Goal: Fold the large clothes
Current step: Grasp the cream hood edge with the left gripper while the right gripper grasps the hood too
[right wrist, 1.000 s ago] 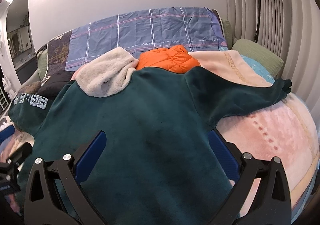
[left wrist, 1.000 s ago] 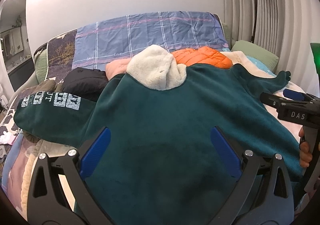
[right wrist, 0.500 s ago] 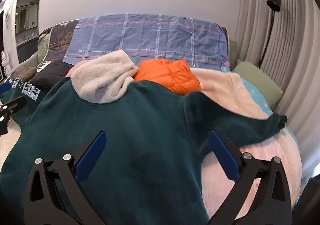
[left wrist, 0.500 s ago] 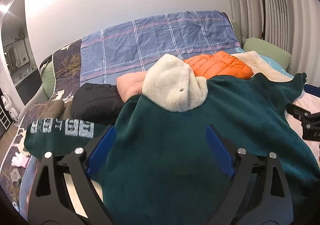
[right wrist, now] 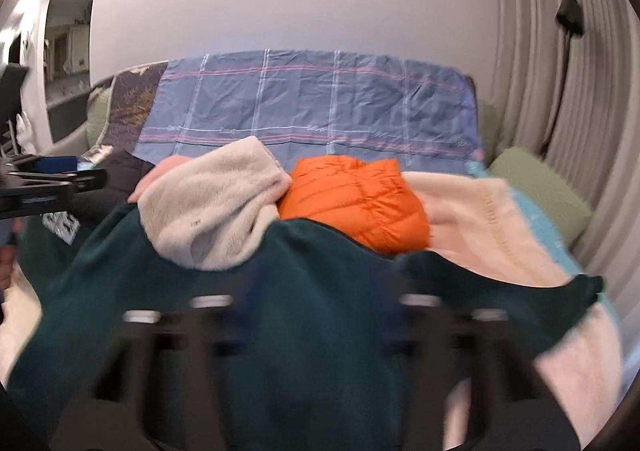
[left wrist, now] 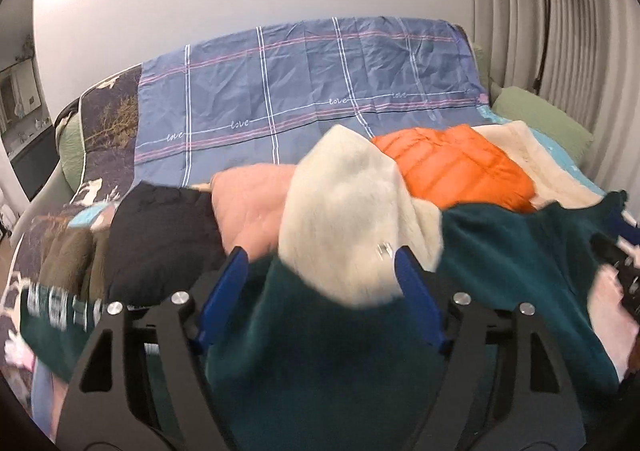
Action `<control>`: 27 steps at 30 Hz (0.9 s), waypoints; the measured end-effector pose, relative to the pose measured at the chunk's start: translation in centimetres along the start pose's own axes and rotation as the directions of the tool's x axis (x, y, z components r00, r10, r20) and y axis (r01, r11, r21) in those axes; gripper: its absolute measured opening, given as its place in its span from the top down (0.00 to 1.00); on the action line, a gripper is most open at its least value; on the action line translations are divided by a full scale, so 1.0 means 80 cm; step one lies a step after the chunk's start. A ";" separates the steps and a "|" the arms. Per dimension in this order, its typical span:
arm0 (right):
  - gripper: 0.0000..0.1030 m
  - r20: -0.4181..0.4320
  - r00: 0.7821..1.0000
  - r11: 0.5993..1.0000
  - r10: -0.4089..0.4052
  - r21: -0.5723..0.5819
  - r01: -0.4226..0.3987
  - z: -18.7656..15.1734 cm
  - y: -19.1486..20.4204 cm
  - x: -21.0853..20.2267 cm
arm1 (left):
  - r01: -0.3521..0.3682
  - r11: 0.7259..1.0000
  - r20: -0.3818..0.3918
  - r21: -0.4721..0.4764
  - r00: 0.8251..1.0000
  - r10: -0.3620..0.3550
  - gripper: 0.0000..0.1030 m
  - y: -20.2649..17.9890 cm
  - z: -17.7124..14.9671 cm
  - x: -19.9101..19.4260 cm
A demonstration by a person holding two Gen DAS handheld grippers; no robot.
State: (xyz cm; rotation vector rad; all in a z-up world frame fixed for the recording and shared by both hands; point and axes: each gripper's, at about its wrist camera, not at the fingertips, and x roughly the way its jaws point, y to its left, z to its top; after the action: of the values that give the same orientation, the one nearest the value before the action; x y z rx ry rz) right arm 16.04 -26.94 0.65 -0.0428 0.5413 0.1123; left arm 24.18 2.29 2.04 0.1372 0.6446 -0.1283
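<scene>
A dark green fleece hoodie [left wrist: 320, 371] lies spread over a bed, its cream-lined hood [left wrist: 352, 219] toward the headboard. My left gripper [left wrist: 320, 271] hovers at the base of the hood. Its jaws are closing, with green fleece and the hood's edge between the blue pads [left wrist: 228, 291], which still stand apart. In the right wrist view the hoodie [right wrist: 320, 271] fills the foreground. My right gripper [right wrist: 318, 299] is smeared by motion over the fleece below the hood [right wrist: 212, 207]; its jaws are closing, and the grip is too blurred to read. One sleeve [right wrist: 560, 299] trails right.
An orange puffer jacket [left wrist: 452, 167], a pink garment [left wrist: 252, 199] and a black garment [left wrist: 164, 235] lie beyond the hood. A blue plaid sheet [left wrist: 304, 91] covers the headboard. A green pillow [right wrist: 536, 183] and a floor lamp [right wrist: 568, 19] stand at the right. A peach blanket [right wrist: 480, 219] lies underneath.
Both grippers have moved forward over the hoodie toward the hood. The left jaws have narrowed. The right gripper, wide before, is now a motion blur with its fingers drawn inward.
</scene>
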 end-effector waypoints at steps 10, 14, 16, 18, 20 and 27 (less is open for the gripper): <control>0.82 -0.155 0.982 0.981 0.105 0.179 -0.077 0.032 -0.054 0.138 | 0.042 0.997 -0.179 -0.062 0.982 -0.052 0.09 -0.008 0.072 0.206; 0.76 -0.161 0.982 0.980 0.097 0.185 -0.066 0.035 -0.057 0.163 | -0.036 0.999 -0.257 -0.019 0.966 0.030 0.09 -0.019 0.085 0.276; 0.69 -0.168 0.981 0.982 0.093 0.181 -0.062 0.037 -0.056 0.174 | -0.049 0.999 -0.271 -0.020 0.962 0.042 0.21 -0.019 0.086 0.291; 0.67 -0.175 0.980 0.981 0.094 0.184 -0.062 0.041 -0.056 0.182 | -0.036 0.999 -0.249 -0.034 0.968 0.027 0.64 -0.015 0.090 0.291; 0.66 -0.169 0.981 0.982 0.092 0.181 -0.061 0.045 -0.056 0.187 | -0.004 0.996 -0.203 -0.085 0.979 -0.013 0.89 -0.006 0.095 0.278; 0.65 -0.125 0.972 0.966 0.197 0.193 -0.171 0.067 -0.047 0.196 | 0.143 0.985 -0.005 -0.091 0.989 -0.145 1.00 0.027 0.092 0.168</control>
State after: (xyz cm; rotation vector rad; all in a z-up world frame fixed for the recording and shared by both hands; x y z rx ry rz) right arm 32.54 -28.83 -2.83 0.1787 0.6976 0.2428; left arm 39.49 2.17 -0.10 0.0035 0.6712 -0.2374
